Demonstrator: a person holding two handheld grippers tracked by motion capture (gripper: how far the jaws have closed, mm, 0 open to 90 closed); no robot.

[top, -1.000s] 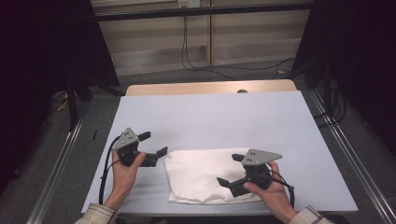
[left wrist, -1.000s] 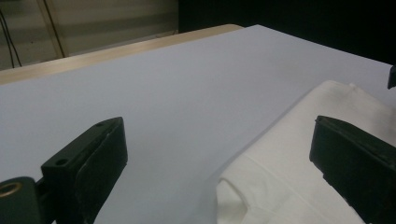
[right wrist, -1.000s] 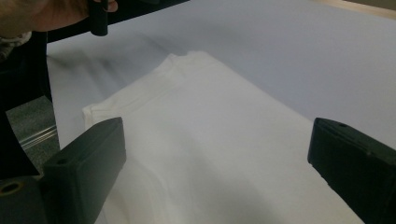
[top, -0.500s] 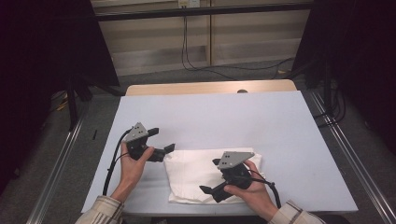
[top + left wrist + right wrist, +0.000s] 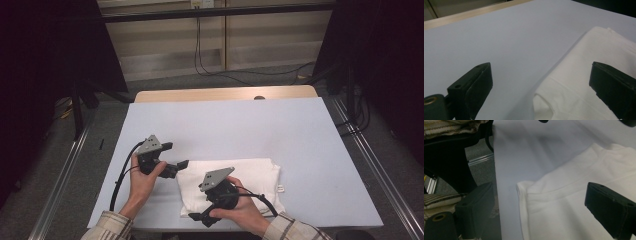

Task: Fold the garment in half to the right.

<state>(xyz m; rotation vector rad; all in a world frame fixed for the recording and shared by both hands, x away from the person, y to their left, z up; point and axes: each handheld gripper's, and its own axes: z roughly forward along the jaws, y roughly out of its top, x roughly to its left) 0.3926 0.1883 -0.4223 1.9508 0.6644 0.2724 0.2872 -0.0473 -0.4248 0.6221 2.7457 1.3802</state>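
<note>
A folded white cloth (image 5: 255,175) lies near the front edge of the pale blue table (image 5: 225,125). My left gripper (image 5: 176,156) hovers at the cloth's left edge, open. In the left gripper view the cloth (image 5: 584,82) reaches in from the right between the wide jaws of the left gripper (image 5: 541,82). My right gripper (image 5: 200,214) is over the cloth's front left corner and points toward the table's front. Its jaws have just been closing a little but stand open. In the right gripper view that corner (image 5: 529,192) lies between the jaws of the right gripper (image 5: 539,205), with no pad pressing on it.
The table's front edge runs just beneath the right hand, with floor beyond it (image 5: 474,157). A striped sleeve (image 5: 449,125) shows in the right gripper view. Metal rails (image 5: 65,165) flank the table, and black cables (image 5: 240,72) lie on the floor behind it.
The right gripper has moved left across the cloth, from its right part to its front left corner. The left gripper has stayed near the cloth's left edge.
</note>
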